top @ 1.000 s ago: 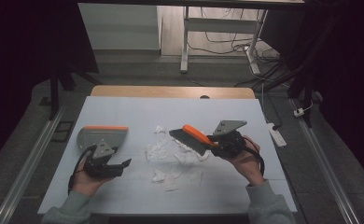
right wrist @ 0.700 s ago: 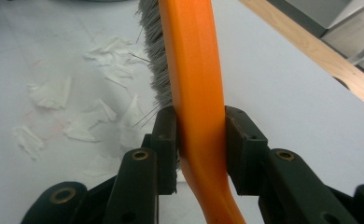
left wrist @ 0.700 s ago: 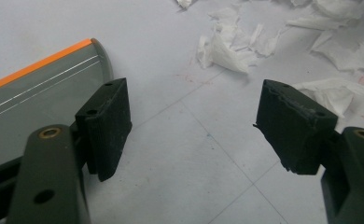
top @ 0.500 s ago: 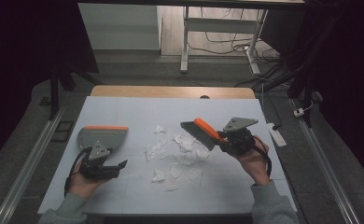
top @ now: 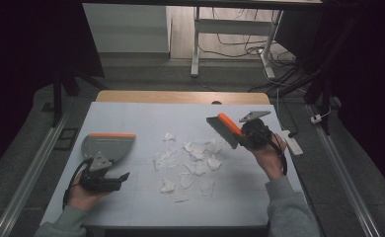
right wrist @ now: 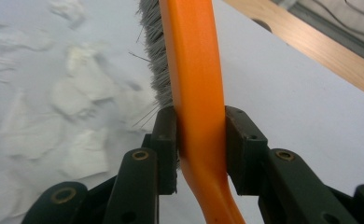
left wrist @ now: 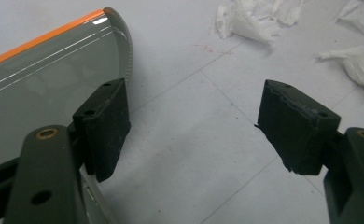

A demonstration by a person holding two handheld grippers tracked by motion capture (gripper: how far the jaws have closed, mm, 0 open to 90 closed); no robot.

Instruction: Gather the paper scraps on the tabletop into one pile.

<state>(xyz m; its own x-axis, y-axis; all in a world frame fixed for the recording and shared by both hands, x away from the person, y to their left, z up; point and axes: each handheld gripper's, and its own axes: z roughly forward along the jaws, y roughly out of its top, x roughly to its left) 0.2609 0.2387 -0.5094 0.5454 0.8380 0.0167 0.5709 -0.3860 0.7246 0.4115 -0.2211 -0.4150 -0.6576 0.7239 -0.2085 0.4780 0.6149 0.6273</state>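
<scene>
Orange-backed and grey-bristled, the hand brush (top: pixel 224 129) is raised above the right half of the table (top: pixel 146 111), slanting up and to the left from the right gripper (top: pixel 250 137), with its bristle head over the right edge of the scattered paper. In the right gripper view the brush (right wrist: pixel 189 79) runs straight up between the two black jaws, which are clamped tight against both sides of its orange handle just below the bristles.

White torn paper scraps (top: pixel 190 160) lie spread across the middle of the table, between the two grippers; some show blurred in the right gripper view (right wrist: pixel 73 107), to the left of the bristles, and a few more at the top of the left gripper view (left wrist: pixel 259 18).

The left gripper (top: pixel 112 181) rests low at the table's left front, in the person's left hand (top: pixel 84 190), jaws pointing right toward the scraps. In the left gripper view its jaws stand wide apart with only bare table between them, gripping nothing.

The grey dustpan (top: pixel 106 145) with an orange lip lies flat on the table just beyond the left gripper, its orange edge on the far side. In the left gripper view the dustpan (left wrist: pixel 45 79) sits behind the left-hand jaw; whether that jaw touches it cannot be told. No scraps are seen inside the pan.
</scene>
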